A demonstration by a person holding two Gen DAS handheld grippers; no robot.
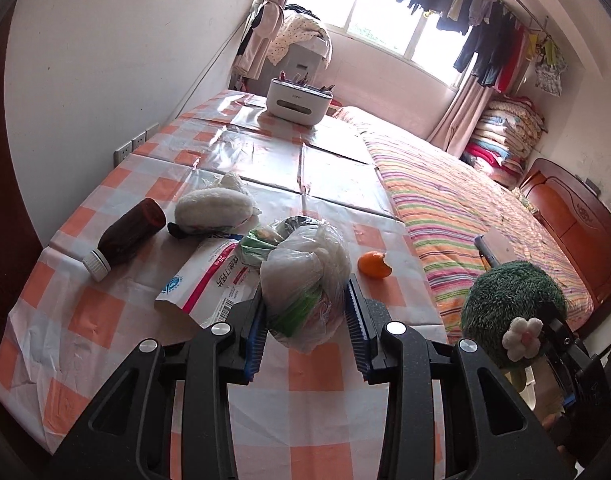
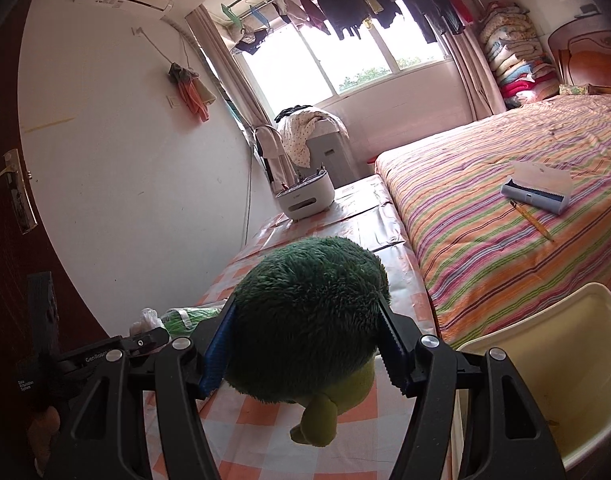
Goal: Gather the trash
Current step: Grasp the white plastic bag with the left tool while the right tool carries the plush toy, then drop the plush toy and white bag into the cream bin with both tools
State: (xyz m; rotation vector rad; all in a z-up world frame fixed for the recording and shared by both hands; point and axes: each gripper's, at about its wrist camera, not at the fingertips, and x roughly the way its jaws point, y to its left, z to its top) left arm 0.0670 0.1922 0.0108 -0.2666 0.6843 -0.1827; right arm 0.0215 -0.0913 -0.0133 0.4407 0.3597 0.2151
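In the left wrist view the left gripper (image 1: 305,316) is squeezing a crinkly clear plastic bag (image 1: 305,276) beside the orange (image 1: 374,265), while in the right wrist view the right gripper (image 2: 305,344) is clamping a round, fuzzy green plush (image 2: 309,320) beside the cream bin (image 2: 545,368)

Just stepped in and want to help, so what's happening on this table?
A person is clearing trash with two handheld grippers. The left gripper has its jaws closed around a crumpled clear plastic bag of wrappers on the orange-checked tablecloth. The right gripper holds a fuzzy green plush toy beside a cream plastic bin. A brown bottle, a white paper packet and a bitten orange fruit are lying on the table.
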